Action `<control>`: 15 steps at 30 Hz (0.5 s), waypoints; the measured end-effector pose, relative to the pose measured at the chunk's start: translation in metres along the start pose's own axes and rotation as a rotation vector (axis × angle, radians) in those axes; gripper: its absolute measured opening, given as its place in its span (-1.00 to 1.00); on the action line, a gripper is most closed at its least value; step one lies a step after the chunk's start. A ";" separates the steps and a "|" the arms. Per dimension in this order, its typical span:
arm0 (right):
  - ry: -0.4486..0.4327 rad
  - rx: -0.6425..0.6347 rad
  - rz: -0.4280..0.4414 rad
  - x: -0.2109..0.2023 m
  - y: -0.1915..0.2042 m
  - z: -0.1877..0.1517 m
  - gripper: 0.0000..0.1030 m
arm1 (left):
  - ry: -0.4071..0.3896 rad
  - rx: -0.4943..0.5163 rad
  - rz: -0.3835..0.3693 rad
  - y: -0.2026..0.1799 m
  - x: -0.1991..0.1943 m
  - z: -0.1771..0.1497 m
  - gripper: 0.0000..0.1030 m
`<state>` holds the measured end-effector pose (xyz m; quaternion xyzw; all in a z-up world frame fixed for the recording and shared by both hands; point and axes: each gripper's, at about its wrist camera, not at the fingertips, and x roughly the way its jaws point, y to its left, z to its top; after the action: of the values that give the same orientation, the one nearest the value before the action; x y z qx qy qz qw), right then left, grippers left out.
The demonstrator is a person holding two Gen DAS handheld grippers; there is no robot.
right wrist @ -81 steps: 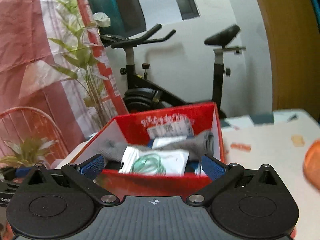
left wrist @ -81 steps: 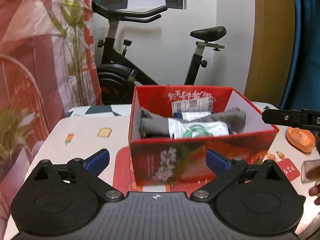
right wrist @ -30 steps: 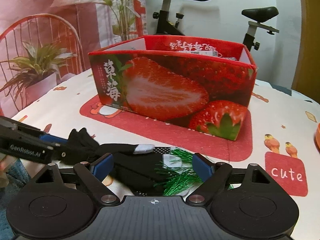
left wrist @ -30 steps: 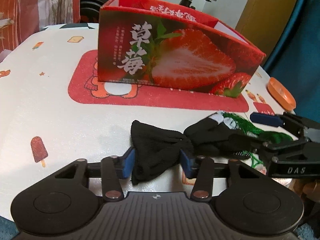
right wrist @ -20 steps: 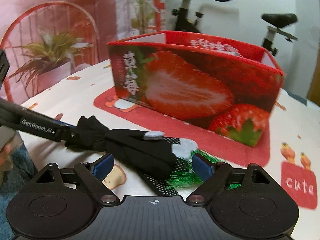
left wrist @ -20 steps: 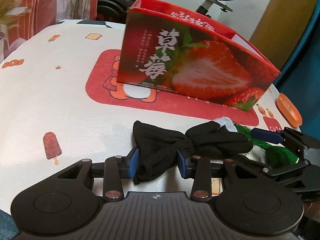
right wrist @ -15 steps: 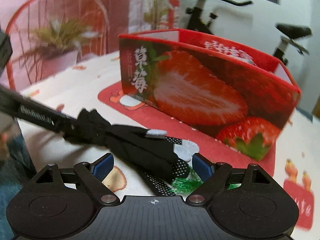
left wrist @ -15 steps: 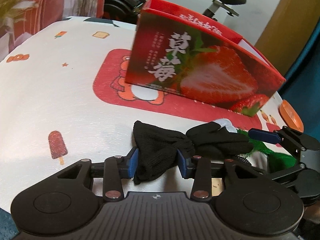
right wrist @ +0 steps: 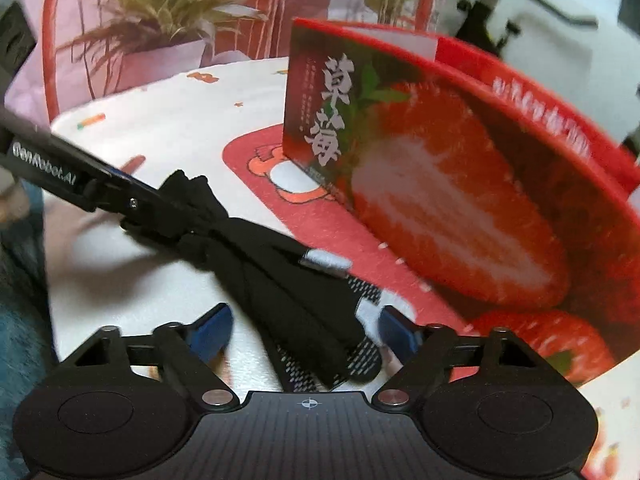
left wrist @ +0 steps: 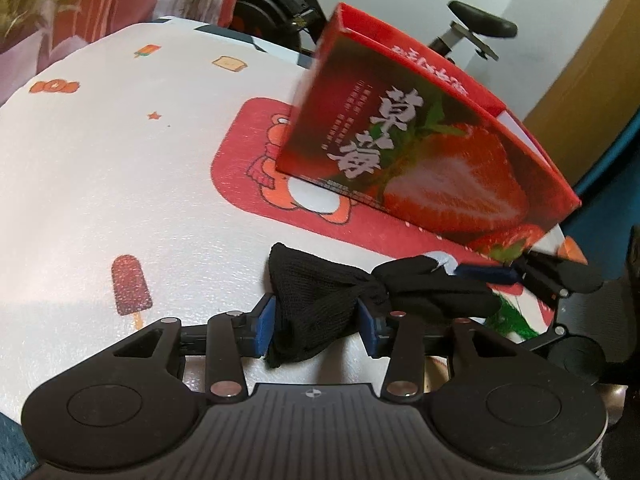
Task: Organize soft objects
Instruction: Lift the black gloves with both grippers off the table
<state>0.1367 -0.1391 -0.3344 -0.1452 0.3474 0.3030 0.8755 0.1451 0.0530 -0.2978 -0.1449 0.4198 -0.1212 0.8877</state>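
In the left wrist view the left tongs [left wrist: 316, 326] sit at lower centre, their blue pads clamped on the cuff end of a black glove [left wrist: 320, 304] that lies on the white printed surface [left wrist: 120, 168]. The glove runs off to the right of the frame, where the right tongs [left wrist: 520, 280] reach in from the edge around its finger end; a scrap of green tinsel [left wrist: 514, 316] shows under them there. Behind, in the upper right, stands the red strawberry box [left wrist: 420, 160] on a red mat [left wrist: 248, 168].

The right wrist view shows the other end: the glove [right wrist: 288, 280] crosses diagonally from the left tongs [right wrist: 148, 204], at centre left, down to the bottom centre, with a grey tag and a dotted palm that the left view hardly shows. The right tongs [right wrist: 306, 334] stand apart on either side of the fingers and are closing, the pads not yet pressing. The box [right wrist: 440, 200] fills the right of this frame, blurred.
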 end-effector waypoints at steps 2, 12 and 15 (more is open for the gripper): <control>0.003 0.039 0.013 0.001 -0.003 -0.001 0.37 | -0.006 -0.015 -0.002 0.002 0.000 0.000 -0.10; -0.060 0.263 0.028 -0.013 -0.016 -0.015 -0.68 | -0.028 -0.055 -0.002 0.007 -0.001 0.000 -0.11; -0.086 0.330 0.043 -0.015 -0.015 -0.019 -0.79 | -0.030 -0.044 0.002 0.005 -0.003 -0.001 -0.17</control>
<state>0.1277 -0.1660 -0.3367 0.0211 0.3575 0.2663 0.8949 0.1431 0.0581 -0.2984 -0.1658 0.4093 -0.1087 0.8906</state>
